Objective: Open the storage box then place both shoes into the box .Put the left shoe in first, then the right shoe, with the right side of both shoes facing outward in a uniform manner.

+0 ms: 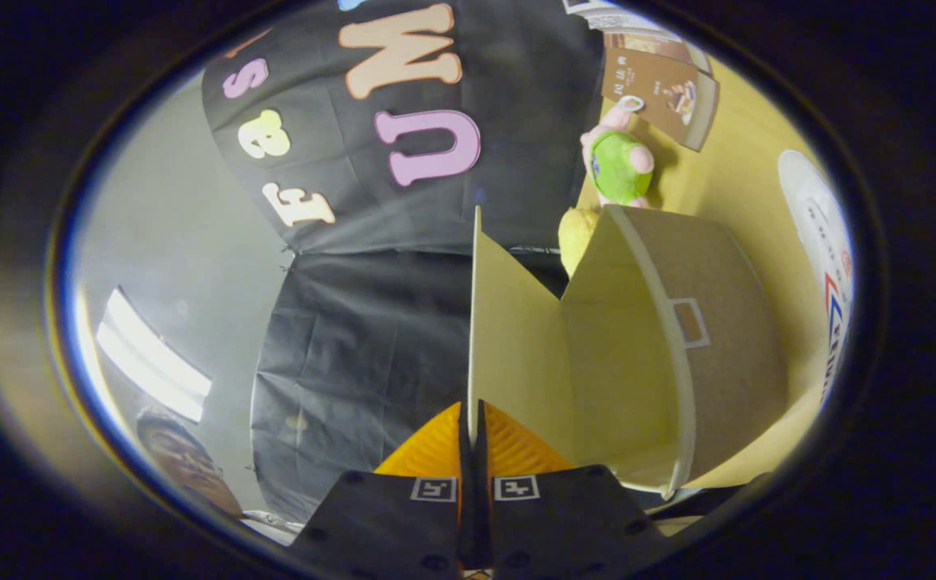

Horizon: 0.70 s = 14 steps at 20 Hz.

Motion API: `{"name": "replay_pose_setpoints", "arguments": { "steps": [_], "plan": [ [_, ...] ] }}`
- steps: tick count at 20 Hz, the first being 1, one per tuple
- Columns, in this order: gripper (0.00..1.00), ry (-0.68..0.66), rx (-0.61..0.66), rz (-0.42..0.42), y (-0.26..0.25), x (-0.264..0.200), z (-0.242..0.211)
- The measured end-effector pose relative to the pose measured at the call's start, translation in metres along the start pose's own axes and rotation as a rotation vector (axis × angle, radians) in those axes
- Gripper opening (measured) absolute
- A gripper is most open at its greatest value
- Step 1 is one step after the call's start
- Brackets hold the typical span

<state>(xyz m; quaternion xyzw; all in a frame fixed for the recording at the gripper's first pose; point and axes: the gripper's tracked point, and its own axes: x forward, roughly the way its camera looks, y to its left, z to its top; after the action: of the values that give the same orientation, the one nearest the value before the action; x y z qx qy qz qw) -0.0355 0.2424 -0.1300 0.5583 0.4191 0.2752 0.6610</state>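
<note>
My gripper [470, 419] is shut on the thin edge of the storage box's lid [516, 338], its two orange fingers [436, 447] pressing on either side of the cardboard. The lid is swung up and away from the brown cardboard box [718, 338], whose pale inner wall shows just beyond the fingers. The whole view is turned on its side. Past the box, on the yellow table [742, 193], lies a white shoe [826, 258] with red and blue markings. I cannot tell which shoe of the pair it is.
A green and pink plush toy [621, 161] and a yellow plush [577, 234] sit behind the box. A brown booklet [665, 93] stands farther back. A person [186, 459] is off to the side of the gripper, under a bright ceiling light [154, 354].
</note>
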Motion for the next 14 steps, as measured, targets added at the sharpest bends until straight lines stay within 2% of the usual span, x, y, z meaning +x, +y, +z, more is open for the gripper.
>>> {"name": "replay_pose_setpoints", "arguments": {
  "steps": [3,8,14],
  "plan": [
    [0.03,0.072,-0.112,-0.023,0.027,0.024,-0.017],
    [0.03,0.138,-0.227,-0.03,0.051,0.07,-0.04],
    [0.03,0.194,-0.29,-0.019,0.061,0.13,-0.072]
  ]
}}
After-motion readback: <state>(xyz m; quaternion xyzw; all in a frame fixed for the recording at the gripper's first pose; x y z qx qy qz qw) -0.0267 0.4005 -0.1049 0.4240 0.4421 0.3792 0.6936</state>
